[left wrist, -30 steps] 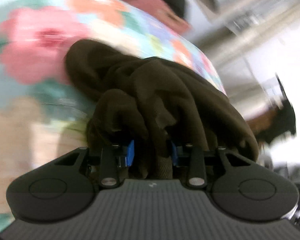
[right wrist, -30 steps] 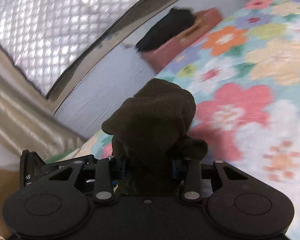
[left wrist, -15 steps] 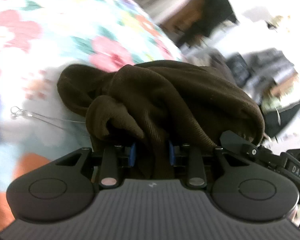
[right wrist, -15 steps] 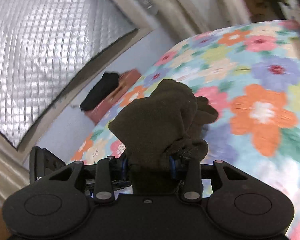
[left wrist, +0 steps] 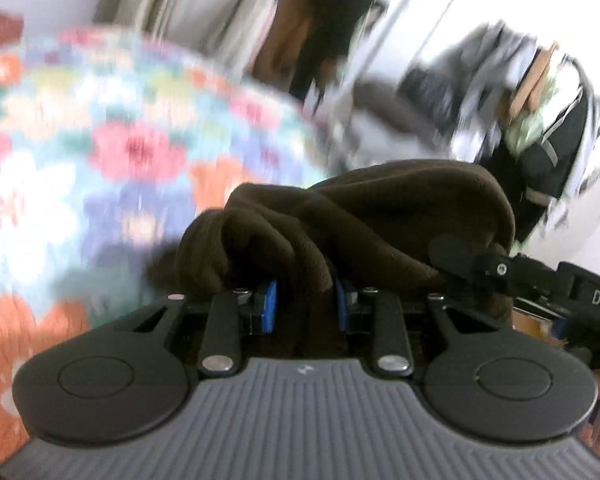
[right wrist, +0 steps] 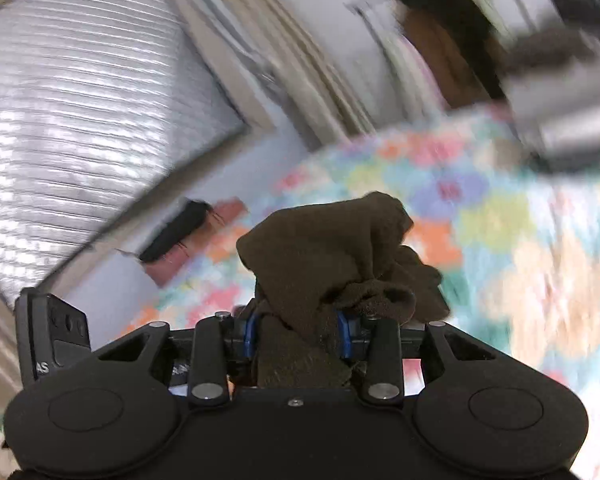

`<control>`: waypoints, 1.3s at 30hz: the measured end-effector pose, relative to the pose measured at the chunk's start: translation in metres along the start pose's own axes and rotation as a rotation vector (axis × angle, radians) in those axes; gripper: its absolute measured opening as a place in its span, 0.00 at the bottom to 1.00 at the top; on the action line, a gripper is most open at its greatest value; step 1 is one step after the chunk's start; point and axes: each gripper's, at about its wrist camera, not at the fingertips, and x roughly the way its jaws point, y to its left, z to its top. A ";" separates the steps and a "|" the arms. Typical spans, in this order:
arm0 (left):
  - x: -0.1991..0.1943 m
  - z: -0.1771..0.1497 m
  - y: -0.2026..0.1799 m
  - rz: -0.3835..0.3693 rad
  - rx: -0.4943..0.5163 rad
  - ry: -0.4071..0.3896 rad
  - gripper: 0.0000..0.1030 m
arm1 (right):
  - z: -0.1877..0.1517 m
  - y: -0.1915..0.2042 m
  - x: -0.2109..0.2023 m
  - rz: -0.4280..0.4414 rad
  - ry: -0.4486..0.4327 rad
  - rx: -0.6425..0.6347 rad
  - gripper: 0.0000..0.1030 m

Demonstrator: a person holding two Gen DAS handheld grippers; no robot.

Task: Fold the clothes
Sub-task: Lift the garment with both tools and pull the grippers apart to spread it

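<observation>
The brown garment (left wrist: 380, 216) is held by both grippers at once and hangs in the air above the flowered bedspread (left wrist: 112, 148), not lying on it. In the left wrist view the left gripper (left wrist: 305, 304) has its blue pads closed on a thick bunch of the cloth, with only the cloth filling the narrow gap between them. The rest of the fabric piles up in front of the jaws and spreads to the right, where the right gripper's black body (left wrist: 548, 280) is seen just beside it. In the right wrist view the right gripper (right wrist: 296, 334) also has its pads pressed on a bunch of the garment (right wrist: 332, 256), and a loose lump stands up in front of it.

The two grips are close together, so the cloth between them is slack and crumpled, and I cannot tell which way its long axis runs. The bedspread (right wrist: 480, 220) lies ahead and below both jaws. In my judgement the next move needs the two hands to go apart, to stretch the garment flat, and then lower it onto the bed. Both views are blurred.
</observation>
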 end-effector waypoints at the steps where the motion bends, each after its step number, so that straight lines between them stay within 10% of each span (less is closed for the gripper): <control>1: -0.008 0.003 -0.003 -0.004 -0.003 -0.043 0.26 | 0.008 0.005 -0.003 0.034 -0.047 -0.046 0.41; 5: -0.010 0.007 -0.015 0.185 0.136 -0.115 0.27 | 0.027 -0.010 0.017 0.037 -0.130 -0.137 0.41; 11: 0.014 -0.006 0.022 0.246 0.110 0.038 0.28 | 0.003 -0.064 0.069 -0.392 -0.009 -0.048 0.51; 19: 0.033 0.002 0.026 0.167 0.125 0.071 0.69 | -0.011 -0.102 0.048 -0.363 0.037 0.169 0.52; 26: 0.050 -0.003 0.010 0.216 0.232 0.089 0.78 | -0.043 -0.124 0.059 -0.275 0.138 0.468 0.67; 32: 0.061 -0.004 0.010 0.142 0.282 0.068 0.78 | -0.049 -0.129 0.075 -0.334 0.102 0.456 0.69; 34: 0.065 -0.005 0.011 0.131 0.305 0.065 0.77 | -0.045 -0.130 0.086 -0.357 0.071 0.404 0.63; 36: 0.068 -0.006 0.014 0.129 0.323 0.074 0.77 | -0.035 -0.129 0.096 -0.369 0.065 0.322 0.18; 39: 0.070 -0.008 0.016 0.123 0.336 0.081 0.77 | -0.033 -0.122 0.099 -0.351 0.056 0.248 0.15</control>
